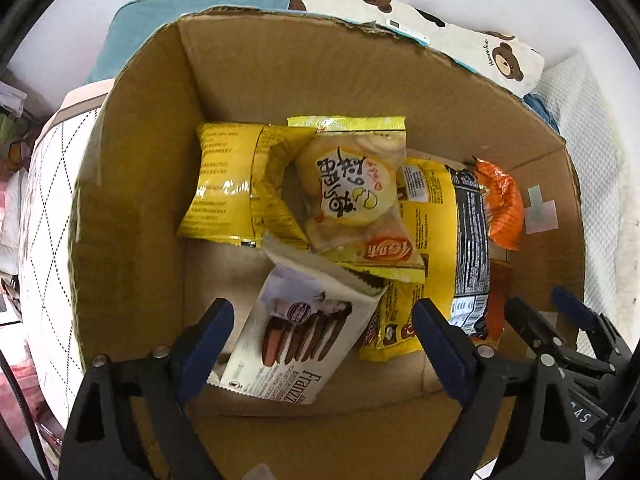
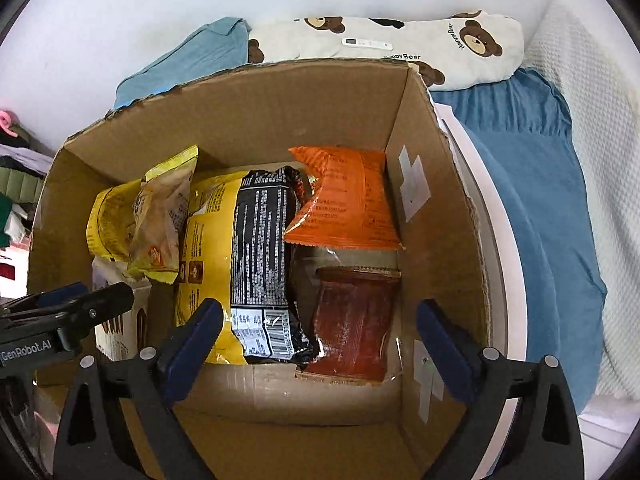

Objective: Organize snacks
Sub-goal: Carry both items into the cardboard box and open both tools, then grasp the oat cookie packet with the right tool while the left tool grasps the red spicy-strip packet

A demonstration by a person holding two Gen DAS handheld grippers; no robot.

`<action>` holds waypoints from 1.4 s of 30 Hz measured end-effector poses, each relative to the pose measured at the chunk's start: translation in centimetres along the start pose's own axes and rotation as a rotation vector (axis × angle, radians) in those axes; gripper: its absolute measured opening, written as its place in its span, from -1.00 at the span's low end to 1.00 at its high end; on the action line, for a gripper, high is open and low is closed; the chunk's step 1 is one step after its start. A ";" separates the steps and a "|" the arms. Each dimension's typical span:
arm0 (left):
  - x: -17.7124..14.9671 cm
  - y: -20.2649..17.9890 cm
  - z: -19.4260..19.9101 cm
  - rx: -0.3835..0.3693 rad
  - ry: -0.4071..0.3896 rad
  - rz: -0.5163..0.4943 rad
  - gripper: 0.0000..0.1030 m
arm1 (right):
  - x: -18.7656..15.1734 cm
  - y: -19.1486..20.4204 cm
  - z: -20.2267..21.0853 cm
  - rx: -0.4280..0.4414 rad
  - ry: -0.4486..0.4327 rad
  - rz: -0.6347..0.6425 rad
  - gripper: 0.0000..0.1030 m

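A cardboard box (image 1: 132,208) holds several snack packs. In the left wrist view I see a white Franzzi biscuit pack (image 1: 296,332), a yellow pack with a round label (image 1: 356,196), another yellow pack (image 1: 236,184), a yellow-and-black bag (image 1: 452,232) and an orange pack (image 1: 502,204). My left gripper (image 1: 324,332) is open above the biscuit pack, holding nothing. In the right wrist view my right gripper (image 2: 320,332) is open and empty over the yellow-and-black bag (image 2: 260,256) and a dark red pack (image 2: 352,316); the orange pack (image 2: 344,204) lies beyond.
The box (image 2: 440,184) stands on a bed with a blue blanket (image 2: 528,184), a bear-print pillow (image 2: 460,48) with a white remote (image 2: 366,43) on it, and a teal cloth (image 1: 192,12). A white quilted cover (image 1: 44,208) lies to the left of the box.
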State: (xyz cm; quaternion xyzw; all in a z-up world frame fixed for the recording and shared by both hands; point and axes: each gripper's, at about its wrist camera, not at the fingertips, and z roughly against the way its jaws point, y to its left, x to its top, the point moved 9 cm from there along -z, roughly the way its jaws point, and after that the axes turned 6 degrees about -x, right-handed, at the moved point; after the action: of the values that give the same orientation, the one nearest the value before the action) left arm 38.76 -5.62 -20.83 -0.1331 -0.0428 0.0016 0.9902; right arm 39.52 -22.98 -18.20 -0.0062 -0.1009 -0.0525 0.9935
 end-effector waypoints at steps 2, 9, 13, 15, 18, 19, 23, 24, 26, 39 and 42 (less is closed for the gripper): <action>-0.7 0.1 0.3 0.010 -0.012 -0.008 0.77 | -0.4 0.0 0.3 0.000 -0.003 0.006 0.92; -2.5 0.0 2.9 0.039 -0.111 -0.044 0.77 | -1.9 -0.1 1.9 -0.007 -0.051 0.040 0.92; -3.4 -0.5 4.3 0.053 -0.165 -0.064 0.77 | -2.9 0.0 3.2 -0.002 -0.086 0.052 0.92; -4.0 -0.7 5.2 0.060 -0.189 -0.077 0.77 | -3.4 0.0 4.0 -0.001 -0.103 0.055 0.92; -4.5 -1.3 6.2 0.062 -0.229 -0.091 0.77 | -4.1 -0.1 5.0 0.007 -0.125 0.057 0.92; -4.5 -1.6 6.4 0.063 -0.240 -0.094 0.77 | -4.3 -0.1 5.5 0.007 -0.133 0.060 0.92; -5.0 -2.7 8.1 0.052 -0.291 -0.099 0.77 | -5.2 0.0 7.8 0.025 -0.177 0.054 0.92; -5.3 -2.9 8.9 0.043 -0.305 -0.101 0.77 | -5.3 0.0 8.4 0.031 -0.187 0.053 0.92; -5.7 -3.4 9.8 0.030 -0.325 -0.103 0.77 | -5.6 0.1 9.6 0.049 -0.207 0.048 0.92; -12.8 -0.6 10.0 0.073 -0.309 -0.109 0.77 | -11.2 0.2 12.7 0.162 -0.225 0.042 0.43; -15.1 1.4 5.9 0.089 -0.206 -0.074 0.77 | -13.4 -0.3 10.3 0.197 -0.160 0.010 0.30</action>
State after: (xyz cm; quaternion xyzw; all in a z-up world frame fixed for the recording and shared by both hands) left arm 23.27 -2.92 -16.81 -0.0864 -0.1492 -0.0193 0.9848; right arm 24.33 -21.69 -10.84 0.0867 -0.1846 -0.0366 0.9783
